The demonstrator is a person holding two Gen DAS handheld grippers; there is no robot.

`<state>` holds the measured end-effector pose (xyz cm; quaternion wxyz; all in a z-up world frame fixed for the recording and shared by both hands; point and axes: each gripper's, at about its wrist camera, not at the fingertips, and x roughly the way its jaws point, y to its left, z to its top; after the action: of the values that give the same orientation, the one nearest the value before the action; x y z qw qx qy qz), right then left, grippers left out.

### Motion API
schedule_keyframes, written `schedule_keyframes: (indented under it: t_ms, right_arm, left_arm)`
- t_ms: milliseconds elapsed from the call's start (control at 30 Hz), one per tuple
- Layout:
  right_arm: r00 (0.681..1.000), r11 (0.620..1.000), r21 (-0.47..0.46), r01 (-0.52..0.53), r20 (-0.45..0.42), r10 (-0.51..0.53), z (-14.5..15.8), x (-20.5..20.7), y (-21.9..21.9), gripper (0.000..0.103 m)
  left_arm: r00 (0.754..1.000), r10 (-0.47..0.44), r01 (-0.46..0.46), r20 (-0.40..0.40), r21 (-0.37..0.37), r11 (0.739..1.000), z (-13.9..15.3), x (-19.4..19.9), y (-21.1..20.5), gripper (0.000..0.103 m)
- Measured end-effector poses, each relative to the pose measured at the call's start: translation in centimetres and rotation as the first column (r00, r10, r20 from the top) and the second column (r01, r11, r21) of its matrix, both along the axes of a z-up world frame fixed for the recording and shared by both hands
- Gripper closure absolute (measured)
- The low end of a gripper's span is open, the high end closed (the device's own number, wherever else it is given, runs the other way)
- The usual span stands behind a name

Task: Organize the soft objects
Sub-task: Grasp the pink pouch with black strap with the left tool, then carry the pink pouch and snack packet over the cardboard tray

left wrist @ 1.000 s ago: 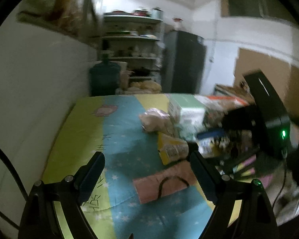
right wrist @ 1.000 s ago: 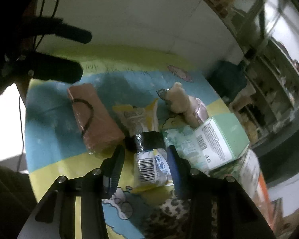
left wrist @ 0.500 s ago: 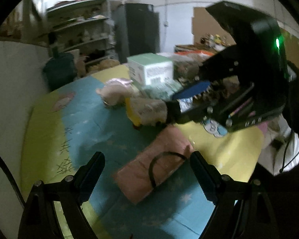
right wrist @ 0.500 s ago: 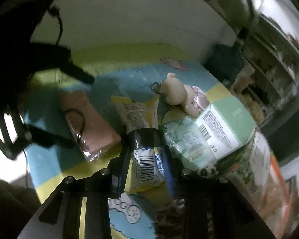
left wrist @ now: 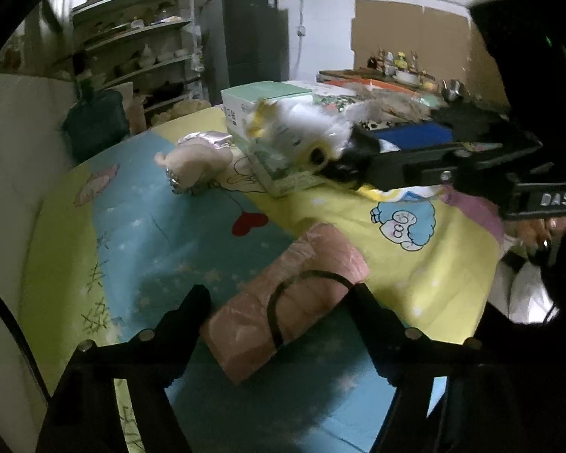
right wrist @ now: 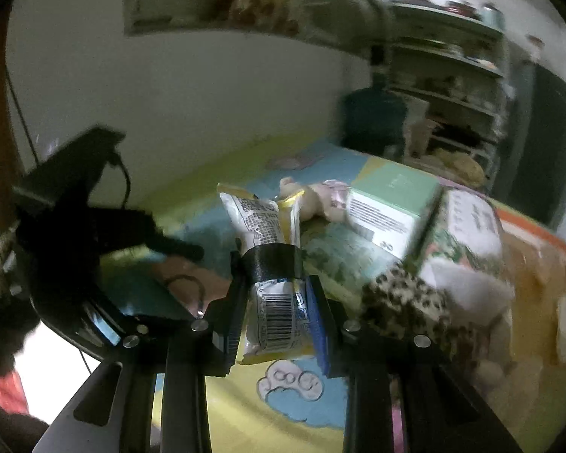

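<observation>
Between my right fingers (right wrist: 237, 313) I see a glossy, crinkled plastic snack packet (right wrist: 271, 264); between my left fingers (left wrist: 186, 315), a shiny film-wrapped pink pack (left wrist: 283, 302) on smooth printed mat (left wrist: 162, 226).

Shelving unit (left wrist: 132, 49) upper left with crockery, dark fridge (left wrist: 245, 37) top centre, cardboard sheet (left wrist: 407, 37) on wall upper right, teal water jug (left wrist: 94, 120) left.

The mat (left wrist: 139, 234) is blue and yellow, dotted with pale stars, a red heart and a blue cartoon cloud. The pouch (left wrist: 286, 302) is pink with a black loop. The snack packet (right wrist: 271, 256) is white and yellow (barcode in black). The box (right wrist: 392, 204) is mint green; the cloth (right wrist: 403, 302) is leopard-spotted.
</observation>
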<state>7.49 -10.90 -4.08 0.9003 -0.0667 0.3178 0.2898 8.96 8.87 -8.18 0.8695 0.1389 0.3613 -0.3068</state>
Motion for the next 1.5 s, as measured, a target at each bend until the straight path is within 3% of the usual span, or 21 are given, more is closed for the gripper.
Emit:
schedule_keyframes:
  t_ms: [67,200,267,633,867,967,1067,1233,1500]
  right_arm:
    - [0.999,0.999,0.036,0.037,0.003,-0.037,0.0,-0.5,-0.5,0.071]
    - [0.997,0.993,0.09,0.075,0.005,-0.076,-0.3,-2.1,-1.4,0.072]
    - [0.996,0.991,0.106,0.086,0.012,-0.087,-0.4,-3.0,-1.8,0.072]
    - [0.99,0.977,0.168,0.128,0.04,-0.136,0.1,-4.3,-3.3,0.074]
    - [0.988,0.971,0.194,0.138,0.045,-0.15,0.4,-4.6,-3.7,0.074]
    - [0.985,0.967,0.207,0.147,0.054,-0.162,0.7,-4.8,-4.1,0.074]
    - [0.983,0.963,0.219,0.156,0.061,-0.172,0.9,-5.0,-4.4,0.074]
    - [0.98,0.959,0.23,0.165,0.076,-0.186,1.4,-5.2,-4.8,0.074]
    - [0.972,0.954,0.239,0.182,0.1,-0.211,2.0,-5.3,-5.9,0.074]
  left_arm:
    - [0.999,0.038,-0.038,0.004,-0.022,0.999,0.0,-0.2,0.0,0.042]
    - [0.991,0.136,-0.135,0.007,-0.085,0.987,0.2,-0.7,0.3,0.044]
    - [0.984,0.179,-0.177,0.003,-0.133,0.975,0.3,-0.9,0.5,0.05]
    - [0.927,0.364,-0.373,-0.091,-0.323,0.87,1.0,-1.1,2.7,0.056]
    - [0.894,0.433,-0.443,-0.112,-0.353,0.824,1.4,-1.7,2.2,0.056]
    - [0.862,0.493,-0.502,-0.119,-0.338,0.796,1.7,-2.0,1.8,0.056]
    - [0.833,0.547,-0.542,-0.077,-0.308,0.782,2.6,-2.4,1.1,0.056]
    - [0.808,0.589,-0.568,-0.014,-0.28,0.774,3.9,-2.8,0.2,0.056]
    - [0.807,0.59,-0.564,0.025,-0.262,0.783,4.9,-2.7,-1.2,0.056]
